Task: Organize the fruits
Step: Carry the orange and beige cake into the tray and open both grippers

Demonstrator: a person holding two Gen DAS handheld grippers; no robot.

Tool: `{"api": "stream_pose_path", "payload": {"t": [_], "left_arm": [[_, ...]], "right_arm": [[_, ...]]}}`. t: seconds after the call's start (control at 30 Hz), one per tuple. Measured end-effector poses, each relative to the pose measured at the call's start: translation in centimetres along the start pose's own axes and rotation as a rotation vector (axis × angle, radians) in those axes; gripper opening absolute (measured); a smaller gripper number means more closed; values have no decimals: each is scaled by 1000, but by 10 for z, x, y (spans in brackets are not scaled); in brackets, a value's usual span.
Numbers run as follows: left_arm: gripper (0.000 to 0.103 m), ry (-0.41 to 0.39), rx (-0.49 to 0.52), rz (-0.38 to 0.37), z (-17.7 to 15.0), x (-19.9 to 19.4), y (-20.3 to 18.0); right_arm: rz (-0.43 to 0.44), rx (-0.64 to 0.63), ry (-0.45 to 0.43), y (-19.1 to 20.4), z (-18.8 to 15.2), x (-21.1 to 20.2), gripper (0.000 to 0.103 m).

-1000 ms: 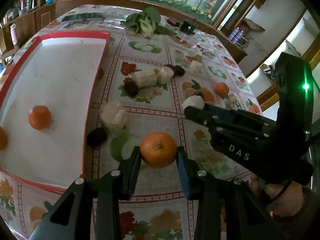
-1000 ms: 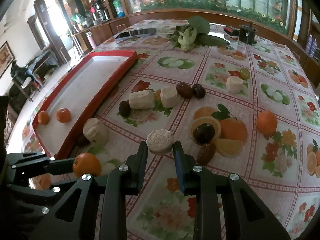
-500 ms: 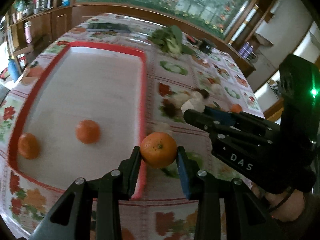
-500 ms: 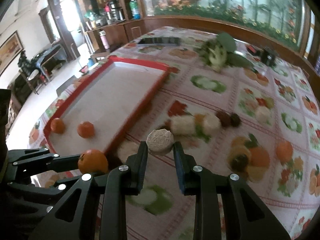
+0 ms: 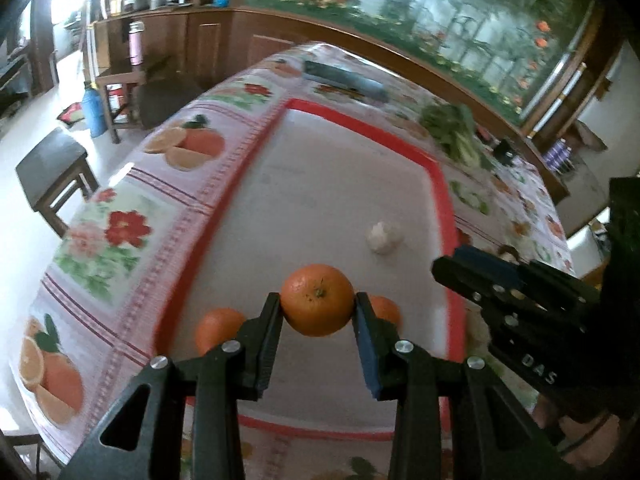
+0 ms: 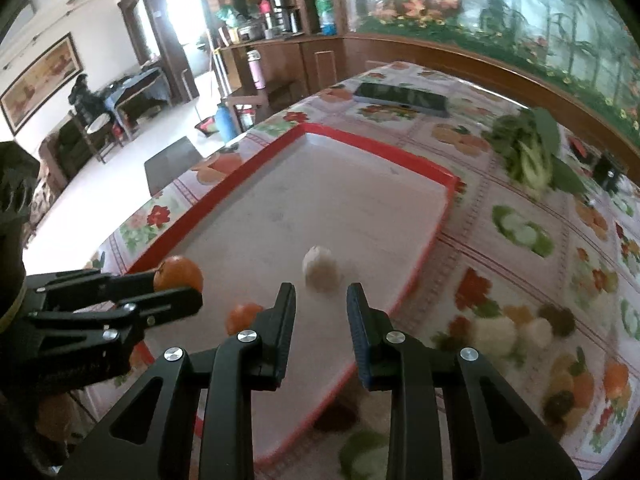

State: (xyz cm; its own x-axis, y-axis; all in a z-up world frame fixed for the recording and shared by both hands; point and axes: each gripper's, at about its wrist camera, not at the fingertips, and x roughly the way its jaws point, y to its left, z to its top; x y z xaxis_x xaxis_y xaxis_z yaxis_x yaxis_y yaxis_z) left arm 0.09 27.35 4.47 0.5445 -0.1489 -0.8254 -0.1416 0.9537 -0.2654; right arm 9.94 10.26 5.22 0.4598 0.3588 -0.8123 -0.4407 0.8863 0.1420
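Observation:
My left gripper [image 5: 318, 312] is shut on an orange [image 5: 317, 299] and holds it above the near end of the red-rimmed tray [image 5: 446, 196]. Two more oranges [image 5: 218, 328] lie on the tray just below it. My right gripper [image 6: 321, 300] is open and empty over the tray [image 6: 436, 220]; a pale round fruit piece [image 6: 320, 268] lies on the tray just beyond its fingertips, also in the left wrist view [image 5: 382, 236]. The held orange [image 6: 178, 274] shows at left in the right wrist view.
Several pale fruit chunks [image 6: 496, 332], dark fruits [image 6: 560, 318] and an orange [image 6: 616, 378] lie on the flowered tablecloth right of the tray. Leafy greens [image 6: 528, 148] and a dark flat device [image 6: 400, 98] lie at the far end. A stool [image 5: 52, 172] stands left of the table.
Both grippers have swung left over the tray. My right gripper has opened and the pale fruit piece now lies on the tray. My left gripper still holds the orange.

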Motion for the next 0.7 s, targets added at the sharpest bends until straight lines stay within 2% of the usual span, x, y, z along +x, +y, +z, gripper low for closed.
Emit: {"api": "stream_pose_path", "payload": {"t": [0.17, 0.3, 0.43, 0.57, 0.7], "left_arm": [[38, 12, -10, 30, 7, 13, 13], [39, 19, 21, 41, 12, 22, 9], [39, 63, 25, 52, 15, 36, 7], [39, 58, 48, 81, 15, 39, 2], [40, 66, 49, 99, 14, 39, 1]], "right_arm": [[5, -7, 27, 7, 6, 19, 26], [9, 21, 57, 3, 7, 30, 26], [9, 30, 87, 2, 6, 36, 26], [4, 34, 97, 1, 2, 35, 26], [-6, 41, 99, 1, 0, 31, 33]]}}
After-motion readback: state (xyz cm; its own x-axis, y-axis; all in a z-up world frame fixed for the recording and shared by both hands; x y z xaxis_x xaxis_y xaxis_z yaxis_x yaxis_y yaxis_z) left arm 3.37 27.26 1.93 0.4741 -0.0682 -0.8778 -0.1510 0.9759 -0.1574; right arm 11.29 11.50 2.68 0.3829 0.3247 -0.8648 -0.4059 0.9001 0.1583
